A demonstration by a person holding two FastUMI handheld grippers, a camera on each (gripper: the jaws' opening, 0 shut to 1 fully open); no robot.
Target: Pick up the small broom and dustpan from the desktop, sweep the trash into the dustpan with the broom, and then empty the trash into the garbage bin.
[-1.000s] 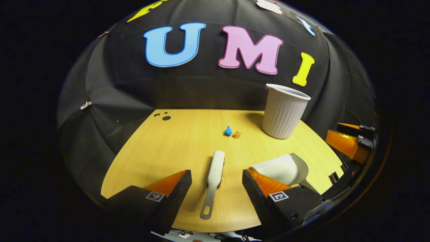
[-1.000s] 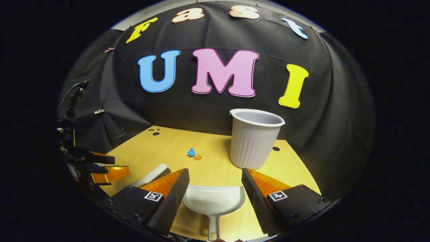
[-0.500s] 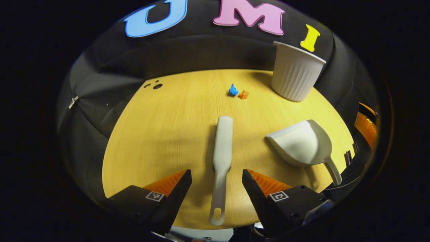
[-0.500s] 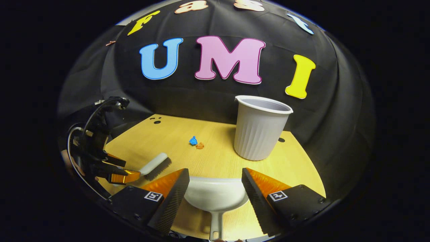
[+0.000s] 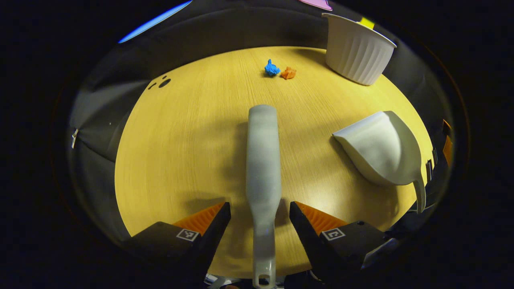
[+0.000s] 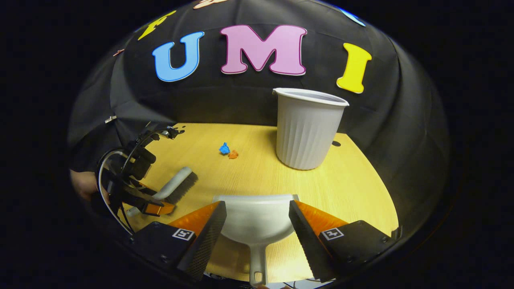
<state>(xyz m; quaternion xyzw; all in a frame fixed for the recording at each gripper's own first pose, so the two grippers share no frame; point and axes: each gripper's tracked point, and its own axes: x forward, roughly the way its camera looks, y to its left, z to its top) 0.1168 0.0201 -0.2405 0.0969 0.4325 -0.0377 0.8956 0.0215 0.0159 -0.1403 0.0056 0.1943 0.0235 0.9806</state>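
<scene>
The small white broom (image 5: 263, 168) lies lengthwise on the wooden desktop (image 5: 188, 132), its handle running between the fingers of my open left gripper (image 5: 260, 218). In the right gripper view the broom (image 6: 176, 184) shows dark bristles, with the left gripper (image 6: 154, 206) over its handle. The white dustpan (image 6: 256, 218) sits between the fingers of my open right gripper (image 6: 257, 224), handle pointing toward me; it also appears as the dustpan (image 5: 381, 148) at the right. A blue scrap (image 5: 272, 68) and an orange scrap (image 5: 288, 73) lie beyond. The white ribbed garbage bin (image 6: 308, 128) stands at the back right.
Small dark holes (image 5: 164, 83) mark the desktop's far left corner. Another hole (image 6: 336, 143) lies behind the bin. Black cloth walls close the booth on three sides. A hand (image 6: 82, 184) holds the left gripper.
Both grippers have dropped and tilted down toward the desktop. The left one has closed in over the broom handle, the right one over the dustpan. Both stay open.
</scene>
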